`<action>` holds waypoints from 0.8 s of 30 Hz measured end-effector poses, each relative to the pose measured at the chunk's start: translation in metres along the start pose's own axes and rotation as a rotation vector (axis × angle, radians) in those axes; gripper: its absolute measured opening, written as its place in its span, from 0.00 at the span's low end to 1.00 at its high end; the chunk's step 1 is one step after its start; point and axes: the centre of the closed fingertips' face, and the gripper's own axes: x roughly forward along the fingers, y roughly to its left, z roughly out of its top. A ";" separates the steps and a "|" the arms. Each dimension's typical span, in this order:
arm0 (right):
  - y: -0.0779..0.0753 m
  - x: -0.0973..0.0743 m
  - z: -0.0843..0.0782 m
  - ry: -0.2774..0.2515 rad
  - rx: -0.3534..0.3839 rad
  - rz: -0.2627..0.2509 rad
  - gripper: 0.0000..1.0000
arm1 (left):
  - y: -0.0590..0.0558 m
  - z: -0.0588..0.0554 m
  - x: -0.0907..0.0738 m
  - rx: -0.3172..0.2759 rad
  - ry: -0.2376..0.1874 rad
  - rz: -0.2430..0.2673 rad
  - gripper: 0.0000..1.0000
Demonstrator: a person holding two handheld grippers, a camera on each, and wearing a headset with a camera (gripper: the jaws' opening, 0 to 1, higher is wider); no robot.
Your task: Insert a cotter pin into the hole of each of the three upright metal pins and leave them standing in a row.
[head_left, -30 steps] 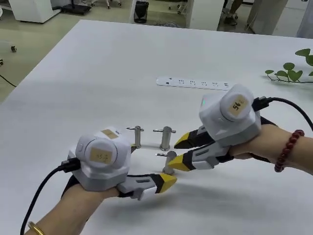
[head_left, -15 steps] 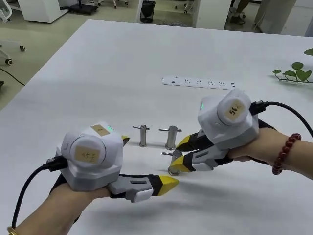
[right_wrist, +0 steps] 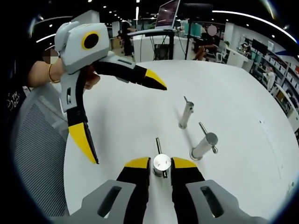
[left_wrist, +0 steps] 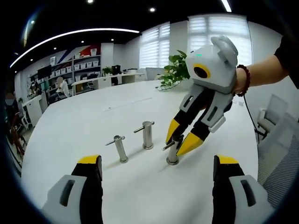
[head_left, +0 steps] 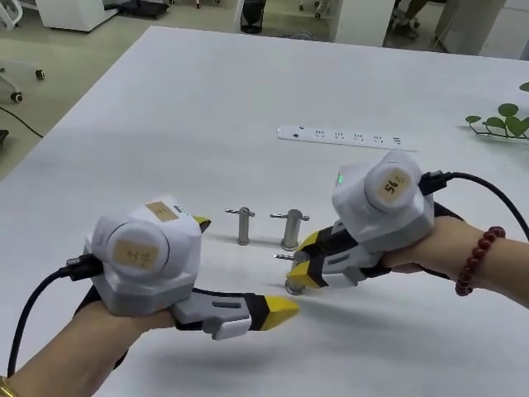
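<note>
The right tongs [left_wrist: 181,141] are pinched onto the head of the nearest pin [right_wrist: 161,164], which stands on the white surface [head_left: 165,124] just in front of the middle pin [head_left: 290,229] and the left pin [head_left: 243,225]. A thin cotter pin [right_wrist: 158,143] sits through its hole. The left tongs [head_left: 241,265] gape wide, holding nothing. The nearest pin looks solid, stiff and smooth on a narrow foot, so it probably tips and slips easily. It is best held across the head, clear of the light cotter pin, which could slide out.
</note>
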 end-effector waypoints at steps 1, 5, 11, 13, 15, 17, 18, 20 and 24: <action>0.000 0.000 -0.001 0.006 -0.009 -0.002 0.12 | 0.001 0.001 0.000 -0.003 -0.001 0.002 0.99; -0.001 0.001 -0.002 0.008 -0.017 -0.009 0.10 | 0.004 0.001 -0.002 -0.008 -0.002 0.013 0.99; -0.001 0.003 -0.002 0.009 -0.019 -0.010 0.09 | 0.009 0.002 -0.004 0.001 0.003 0.030 0.99; 0.000 0.003 -0.002 0.008 -0.030 -0.004 0.09 | 0.010 0.003 -0.004 0.007 0.004 0.032 0.99; 0.000 0.003 -0.002 0.005 -0.021 0.002 0.09 | 0.010 0.005 -0.004 0.006 -0.004 0.030 0.99; 0.000 0.003 -0.002 0.000 -0.010 0.005 0.09 | 0.010 0.006 -0.004 0.005 -0.009 0.029 0.99; -0.001 0.003 -0.002 -0.001 -0.011 0.006 0.09 | 0.010 0.006 -0.004 0.007 -0.009 0.029 0.99; 0.000 0.003 -0.002 -0.004 -0.012 0.008 0.09 | 0.010 0.006 -0.005 0.009 -0.005 0.029 0.99; 0.001 0.002 -0.003 -0.007 -0.019 0.020 0.08 | 0.010 0.006 -0.005 0.008 -0.006 0.029 0.99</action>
